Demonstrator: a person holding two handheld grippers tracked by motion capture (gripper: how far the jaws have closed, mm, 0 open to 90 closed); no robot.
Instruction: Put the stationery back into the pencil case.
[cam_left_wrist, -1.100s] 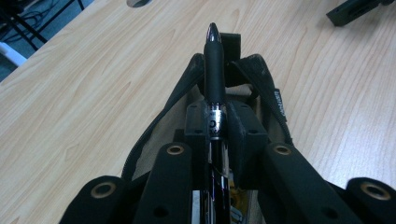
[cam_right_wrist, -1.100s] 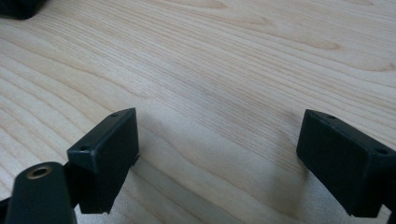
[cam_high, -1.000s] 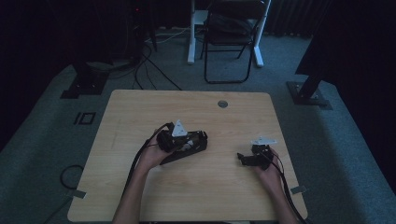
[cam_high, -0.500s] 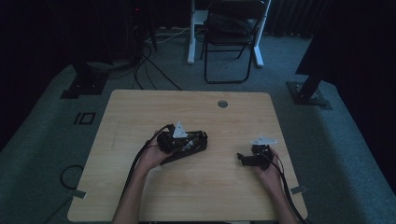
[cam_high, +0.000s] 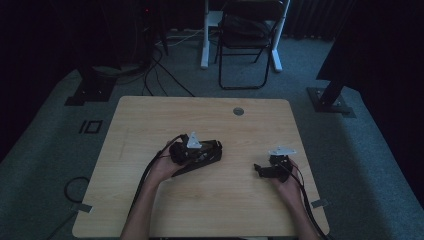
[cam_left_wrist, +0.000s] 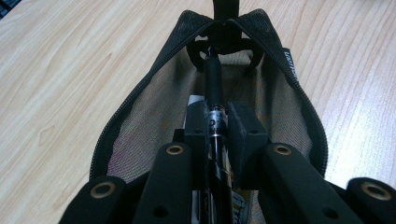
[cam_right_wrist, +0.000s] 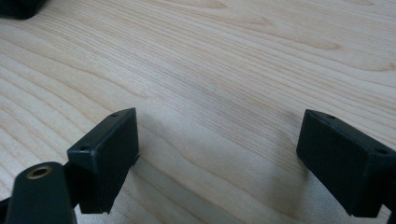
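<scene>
1. While the left gripper (cam_left_wrist: 215, 122) clamps a black pen (cam_left_wrist: 213, 88) between its fingers (cam_left_wrist: 245, 128), the pen's tip points into the open mouth of a black mesh pencil case (cam_left_wrist: 149, 126).
2. In the high view the pencil case (cam_high: 207, 154) lies near the middle of the worktop (cam_high: 150, 115), a little toward the near edge, with the left gripper (cam_high: 192, 150) right over it.
3. The step in hand looks like slipping the pen into the case, so the pen should stay in line with the case's length and slide low along the mesh, clear of the zipper teeth on either side.
4. The far end of the case narrows to a point; I judge the pen should stop short of it and be let go only once most of its barrel lies inside.
5. The right gripper (cam_high: 272, 169) rests near the right edge of the worktop with its fingers (cam_right_wrist: 105, 154) spread wide and nothing between them; it could pin the case's rim if the cloth starts to drag.
6. Bare wood lies all around the case, toward the far edge and the left edge, so there is open room to draw back.
</scene>
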